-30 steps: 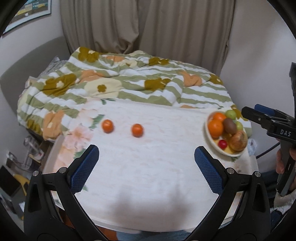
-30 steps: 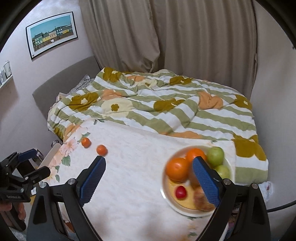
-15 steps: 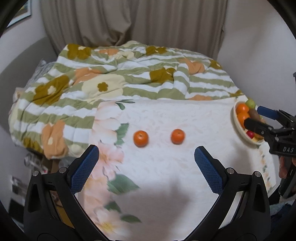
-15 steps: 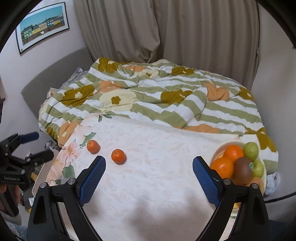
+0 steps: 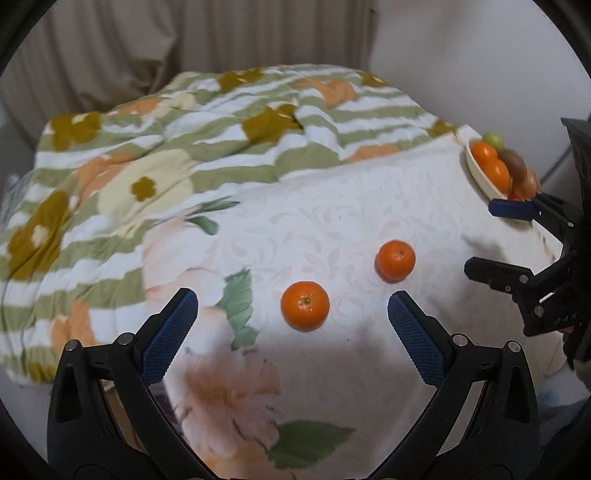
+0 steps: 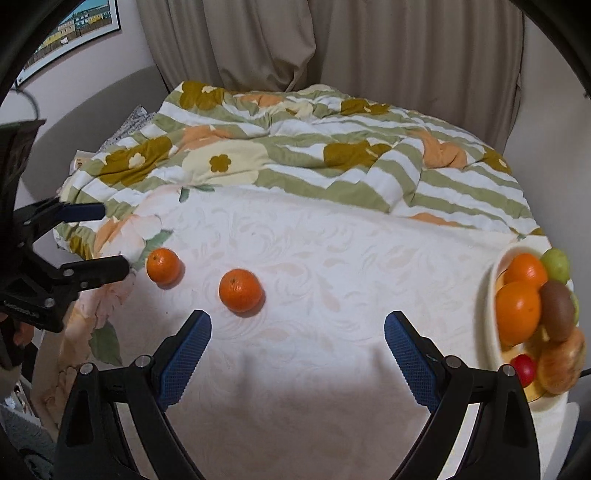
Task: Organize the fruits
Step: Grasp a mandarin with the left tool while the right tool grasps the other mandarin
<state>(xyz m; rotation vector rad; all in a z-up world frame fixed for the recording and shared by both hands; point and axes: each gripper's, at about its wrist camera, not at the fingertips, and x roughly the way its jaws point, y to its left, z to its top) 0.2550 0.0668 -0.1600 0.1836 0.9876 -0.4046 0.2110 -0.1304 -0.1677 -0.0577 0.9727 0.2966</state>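
Two tangerines lie loose on the white floral tablecloth (image 5: 332, 369). The left tangerine (image 5: 304, 305) (image 6: 163, 266) sits just ahead of my open, empty left gripper (image 5: 291, 314), between its fingers. The right tangerine (image 5: 395, 260) (image 6: 240, 290) lies ahead and left of my open, empty right gripper (image 6: 297, 332). A cream fruit plate (image 6: 496, 325) (image 5: 480, 177) at the table's right edge holds oranges, a kiwi, green fruit, a small red fruit and a bread roll.
A green-striped flowered quilt (image 6: 295, 147) covers the bed behind the table. Curtains (image 6: 332, 44) hang at the back, with a framed picture (image 6: 70, 26) on the left wall. Each gripper shows in the other's view, at the table's left and right sides.
My left gripper has moved down and closer to the two tangerines, the left one now between its fingers. My right gripper has moved left and nearer the table; the plate slid to its right edge.
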